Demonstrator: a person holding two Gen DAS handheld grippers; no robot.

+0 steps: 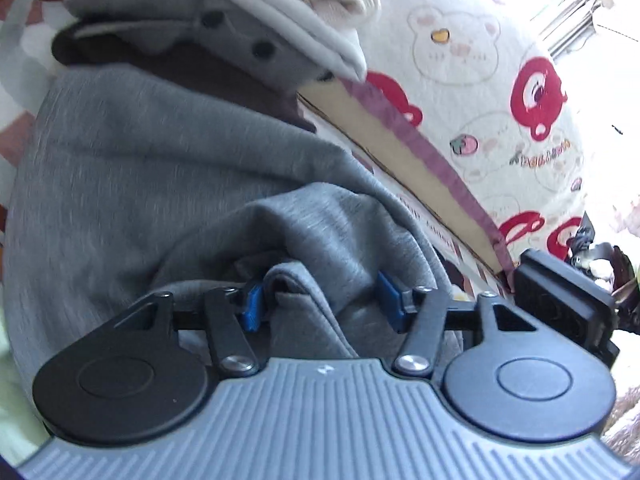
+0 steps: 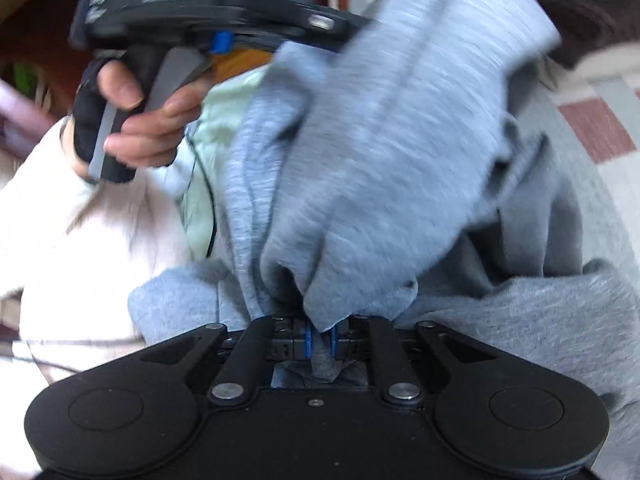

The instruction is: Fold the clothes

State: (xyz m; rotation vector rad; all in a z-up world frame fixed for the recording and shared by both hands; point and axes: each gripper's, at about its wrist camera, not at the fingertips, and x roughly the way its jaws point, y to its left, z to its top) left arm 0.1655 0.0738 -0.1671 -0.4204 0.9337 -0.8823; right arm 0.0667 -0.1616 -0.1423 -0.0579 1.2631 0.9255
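A grey knit garment [image 1: 132,168] fills the left wrist view and the right wrist view [image 2: 400,140], bunched in folds. My left gripper [image 1: 322,300] is open, its blue pads [image 1: 252,306] wide apart with a fold of the grey cloth lying between them. My right gripper [image 2: 320,340] is shut on a pinch of the grey garment, which hangs up and away from it. The left gripper also shows in the right wrist view [image 2: 224,12], held by a hand at the upper left, at the cloth's far edge.
A stack of folded clothes [image 1: 240,12] lies beyond the grey garment. A cardboard box edge [image 1: 400,152] runs diagonally beside a white quilt with red bears [image 1: 500,80]. A checked red and white cover [image 2: 592,120] lies at right.
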